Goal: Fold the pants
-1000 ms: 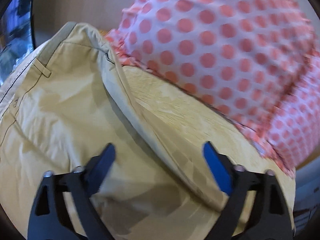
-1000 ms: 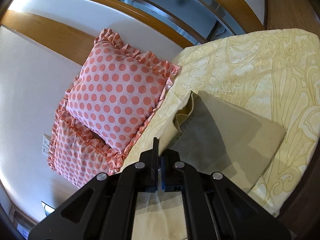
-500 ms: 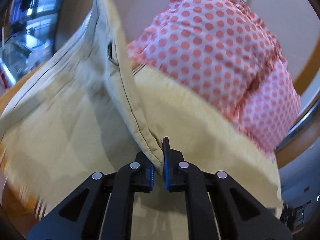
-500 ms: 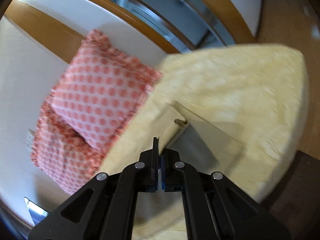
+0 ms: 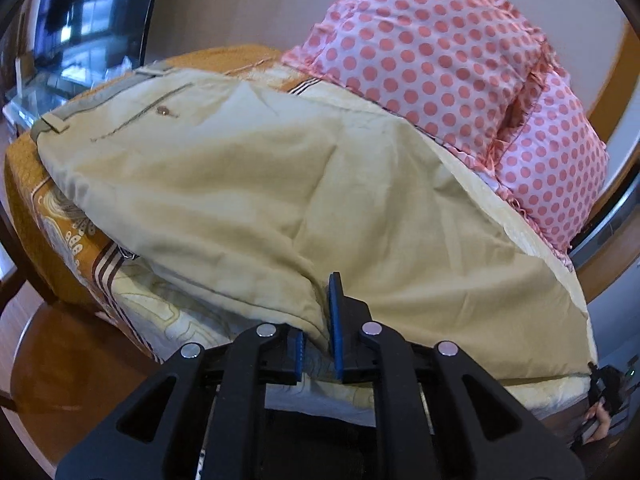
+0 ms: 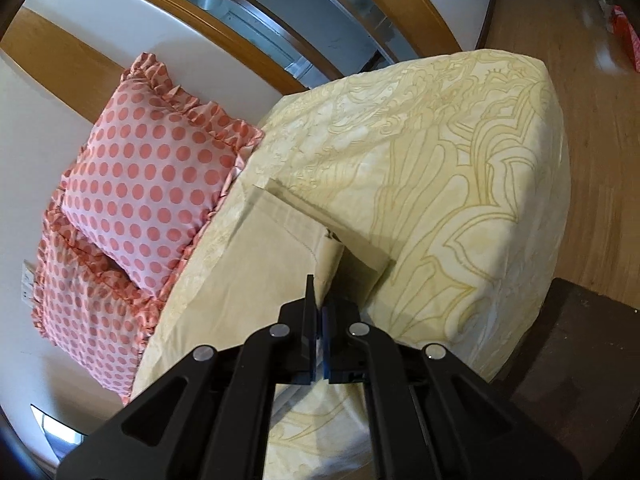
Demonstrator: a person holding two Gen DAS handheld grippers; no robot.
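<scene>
The pants (image 5: 280,184) hide the left gripper's (image 5: 318,320) left fingertip.

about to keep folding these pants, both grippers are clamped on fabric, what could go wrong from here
1. The left gripper pinches only a thin edge of the pants; it may slip out when pulled.
2. The right gripper holds a bunched hem, so the fold may come out uneven.
3. The pants lie near the polka-dot pillows and could drag against them.

1 pr pants (image 5: 280,184), 2 polka-dot pillows (image 6: 148,184), 1 bedspread (image 6: 440,184), 2 claws (image 5: 318,336)
</scene>
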